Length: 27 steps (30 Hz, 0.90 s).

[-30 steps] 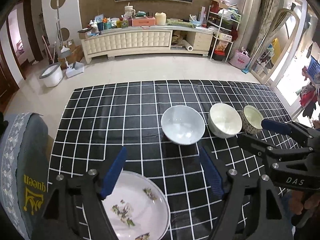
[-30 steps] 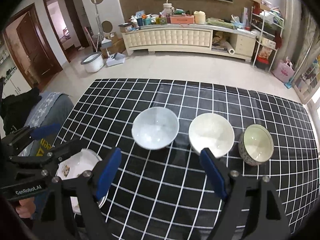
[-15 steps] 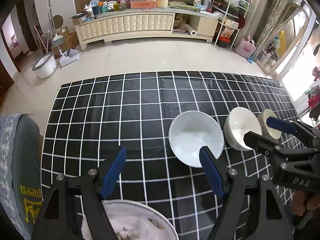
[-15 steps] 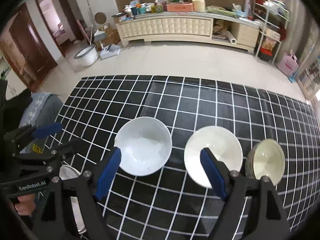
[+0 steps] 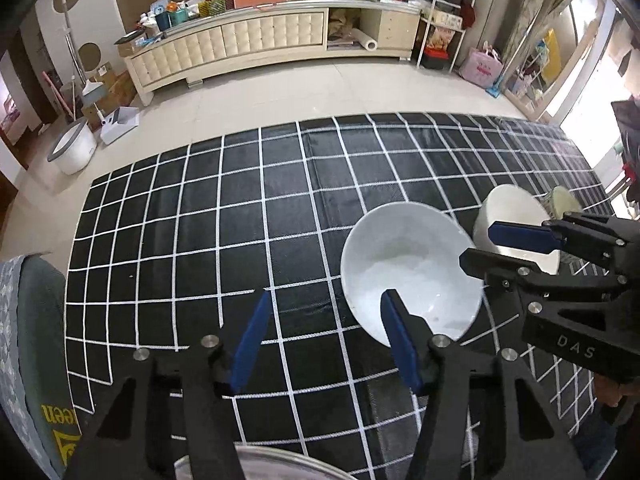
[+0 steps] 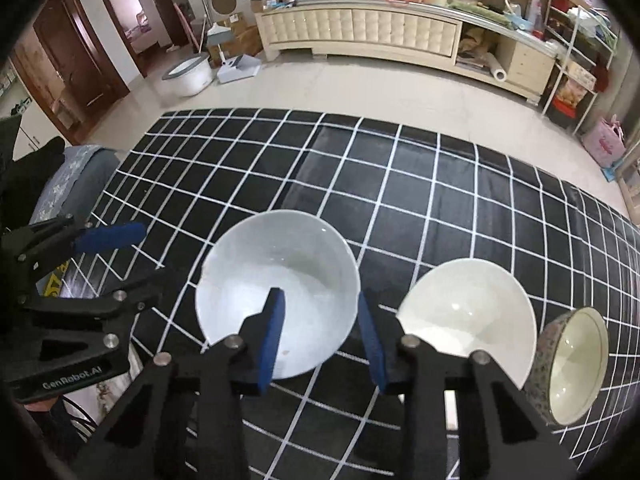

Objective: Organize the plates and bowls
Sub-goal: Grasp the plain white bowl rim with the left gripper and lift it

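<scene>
Right gripper (image 6: 320,316) jaws just closing, astride near-right rim of large white ceramic bowl (image 6: 276,292), not pressing; bowl mid-table on black grid-patterned tablecloth (image 6: 360,184). Left gripper (image 5: 324,320) unclenched, empty, closing too.

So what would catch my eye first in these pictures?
Three bowls in a row on the black, white-gridded tablecloth: a big white bowl, a cream bowl to its right, then a small patterned bowl. The right gripper, jaws just closing, straddles the white bowl's right rim; the left gripper straddles its left rim.
</scene>
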Available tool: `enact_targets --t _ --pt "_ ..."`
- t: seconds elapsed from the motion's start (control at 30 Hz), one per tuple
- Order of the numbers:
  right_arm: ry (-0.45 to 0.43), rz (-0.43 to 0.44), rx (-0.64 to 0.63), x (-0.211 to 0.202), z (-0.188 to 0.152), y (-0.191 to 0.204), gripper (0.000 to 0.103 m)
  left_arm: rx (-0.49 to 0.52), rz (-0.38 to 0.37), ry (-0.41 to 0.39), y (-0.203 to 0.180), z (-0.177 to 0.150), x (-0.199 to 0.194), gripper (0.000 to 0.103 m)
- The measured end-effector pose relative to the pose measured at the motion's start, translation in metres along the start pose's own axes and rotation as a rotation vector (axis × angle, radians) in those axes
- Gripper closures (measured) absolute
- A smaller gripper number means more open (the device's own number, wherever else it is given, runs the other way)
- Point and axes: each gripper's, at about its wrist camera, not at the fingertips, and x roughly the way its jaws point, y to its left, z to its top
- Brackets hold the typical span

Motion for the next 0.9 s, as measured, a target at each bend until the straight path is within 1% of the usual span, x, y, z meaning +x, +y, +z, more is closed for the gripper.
enact_targets --t 0.1,0.2,0.3,0.4,0.43,0.47,0.53,0.77,0.83,0.87,0.9 --pt "0.005 -0.008 -0.002 0.007 0.001 -0.004 0.061 -0.016 -0.014 0.025 0.005 0.002 0.014 0.048" --pt "0.013 0.007 0.004 0.015 0.002 -0.008 0.061 -0.029 -0.042 0.059 0.01 0.002 0.027 0.051" --pt "0.035 0.003 0.006 0.025 0.001 -0.011 0.063 -0.027 -0.039 0.072 0.011 0.001 0.037 0.054" --pt "0.051 0.009 0.018 0.031 -0.002 -0.013 0.065 -0.03 -0.056 0.078 0.011 0.001 0.042 0.057" --pt "0.057 0.006 0.019 0.033 -0.003 -0.013 0.068 -0.024 -0.059 0.081 0.01 0.002 0.044 0.058" --pt "0.057 -0.011 0.011 0.034 -0.004 -0.012 0.069 -0.017 -0.059 0.085 0.009 0.002 0.045 0.059" --pt "0.063 -0.021 0.006 0.034 -0.004 -0.01 0.073 -0.012 -0.07 0.096 0.005 0.003 0.048 0.066" --pt "0.066 -0.05 0.002 0.037 -0.005 -0.011 0.082 0.017 -0.075 0.12 -0.003 0.005 0.054 0.074" --pt "0.066 -0.057 0.003 0.038 -0.005 -0.012 0.088 0.025 -0.068 0.134 -0.006 0.005 0.056 0.077" --pt "0.065 -0.062 -0.001 0.037 -0.005 -0.012 0.09 0.027 -0.065 0.142 -0.009 0.007 0.057 0.079" --pt "0.065 -0.059 -0.003 0.038 -0.005 -0.011 0.09 0.03 -0.065 0.149 -0.012 0.007 0.057 0.084"
